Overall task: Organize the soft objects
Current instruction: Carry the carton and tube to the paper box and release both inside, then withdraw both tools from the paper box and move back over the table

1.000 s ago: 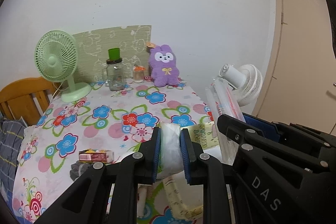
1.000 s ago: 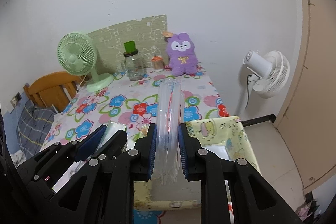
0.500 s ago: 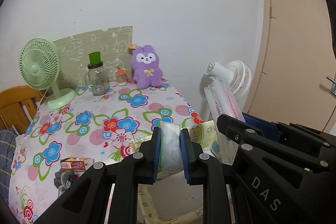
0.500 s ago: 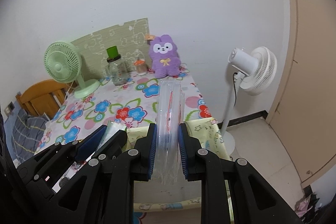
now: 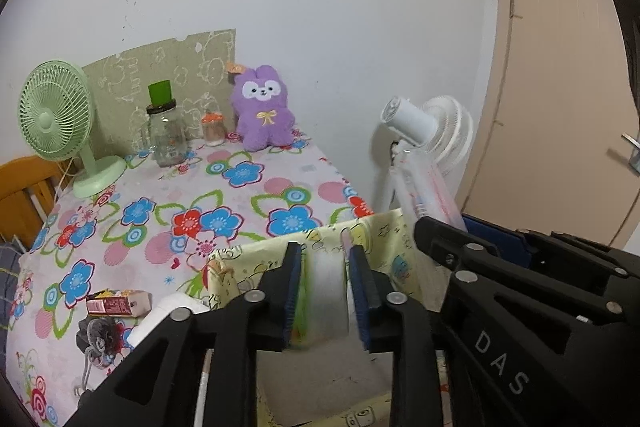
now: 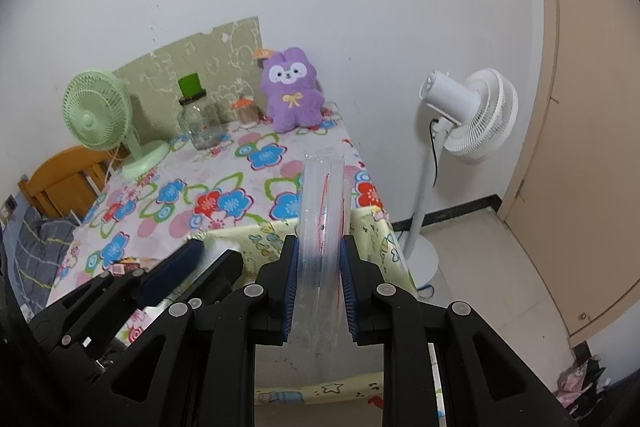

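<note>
My left gripper (image 5: 325, 293) is shut on a white soft pack (image 5: 327, 297), held over the open yellow fabric bin (image 5: 376, 239) beside the table. My right gripper (image 6: 319, 285) is shut on a clear plastic pack with red print (image 6: 323, 195), also above the bin (image 6: 376, 227). The clear pack (image 5: 426, 187) and the right gripper's black body show at the right of the left wrist view. A purple plush bunny (image 5: 263, 109) sits at the table's far edge against the wall.
The flowered table (image 5: 192, 211) holds a green desk fan (image 5: 60, 115), a glass jar with a green lid (image 5: 163, 127), a small orange-capped jar (image 5: 213, 129), a small box (image 5: 120, 303) and a dark item (image 5: 98, 337). A white floor fan (image 6: 468, 115) stands right. A wooden chair (image 6: 64, 183) is left.
Both grippers with their packs have pulled back and to the right, from over the table edge to above the yellow bin. The white pack sits lower between the left fingers.
</note>
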